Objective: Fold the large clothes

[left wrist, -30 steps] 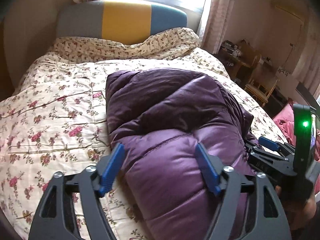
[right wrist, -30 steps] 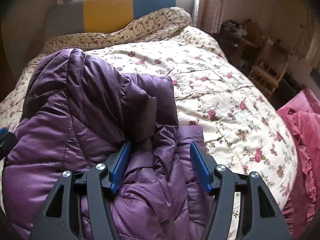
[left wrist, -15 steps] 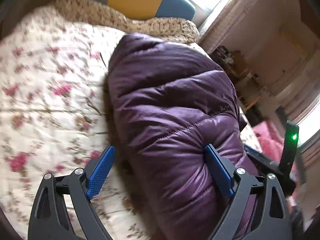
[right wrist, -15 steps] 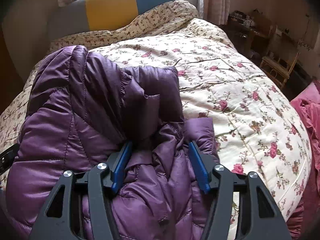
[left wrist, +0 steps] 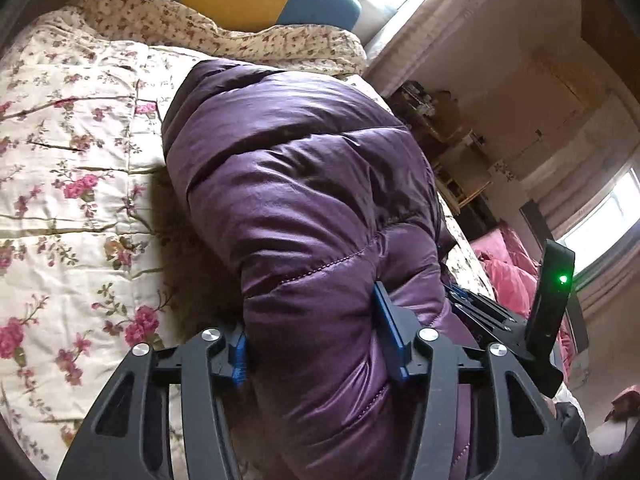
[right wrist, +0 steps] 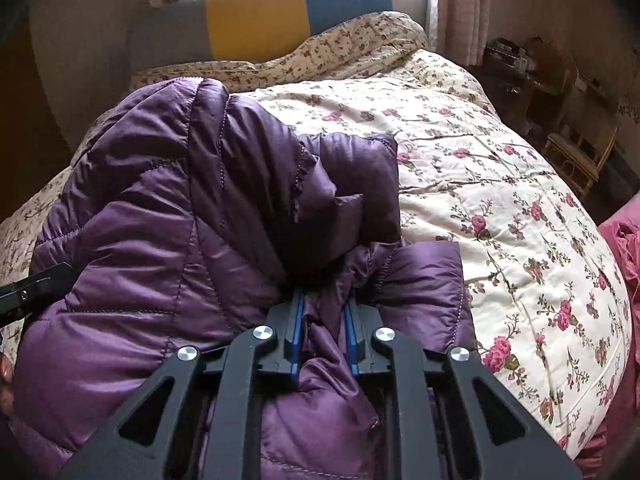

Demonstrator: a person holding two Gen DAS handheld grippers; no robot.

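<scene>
- Our left gripper (left wrist: 316, 336), which stood wide open around the puffy fold a second ago, has now squeezed in on a thick roll of the purple down jacket (left wrist: 304, 184); its blue pads (left wrist: 390, 332) press into the padding on both sides.
- The jacket lies bundled on the floral quilt (left wrist: 72, 184) of the bed, its far end toward the striped headboard (right wrist: 260, 20).
- Our right gripper (right wrist: 322, 334), half open a moment ago, has closed on a bunched ridge of the jacket's near edge, jaws nearly together.
- With both ends now pinched, we judge the grasp step done; the bundle looks ready to be lifted or turned over for the next fold.
- The slick, springy fabric may slip out.
</scene>
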